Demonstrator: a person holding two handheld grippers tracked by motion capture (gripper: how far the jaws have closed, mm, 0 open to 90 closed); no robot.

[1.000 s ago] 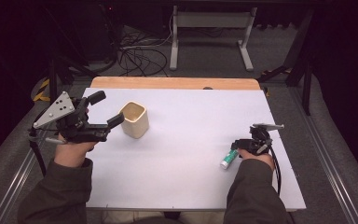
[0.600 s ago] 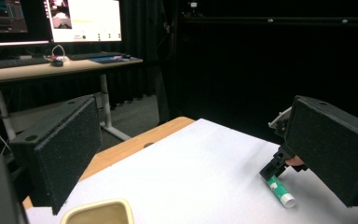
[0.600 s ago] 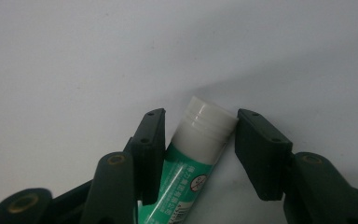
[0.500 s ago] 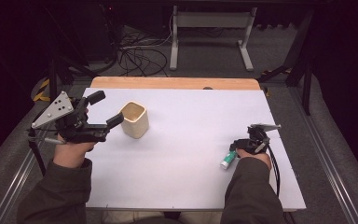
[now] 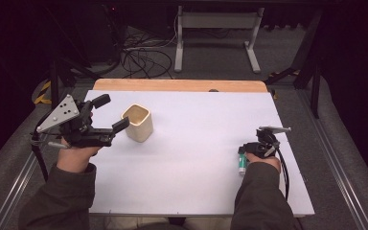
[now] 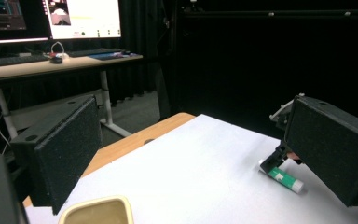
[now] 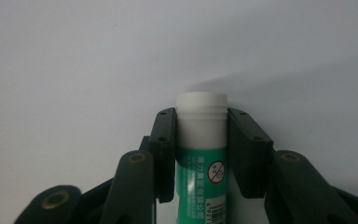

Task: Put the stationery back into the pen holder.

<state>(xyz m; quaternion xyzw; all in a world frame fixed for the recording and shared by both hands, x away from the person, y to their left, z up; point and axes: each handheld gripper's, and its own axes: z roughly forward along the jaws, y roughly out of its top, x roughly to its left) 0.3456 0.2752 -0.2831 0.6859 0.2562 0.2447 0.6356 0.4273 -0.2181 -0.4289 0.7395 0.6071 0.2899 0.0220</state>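
Right gripper (image 7: 201, 154) now closed on glue stick (image 7: 201, 140).
Moved nearer surface (image 5: 196, 143) edge; left gripper (image 5: 110, 114) open beside cup (image 5: 137, 122).

A flat rectangular table (image 5: 191, 191) with a smooth white top fills the middle of the high view, and a strip of bare light-brown wood (image 5: 172, 85) runs along its far edge in the upper part of the frame. Directly on the white surface, in the left half of that view, stands a cream-coloured, square-mouthed cup with rounded corners (image 5: 138, 122), upright and open at the top. At the right of the frame, near the table's right edge, a green glue stick with a white cap (image 5: 242, 163) lies on its side on the white top. The two lie well apart.
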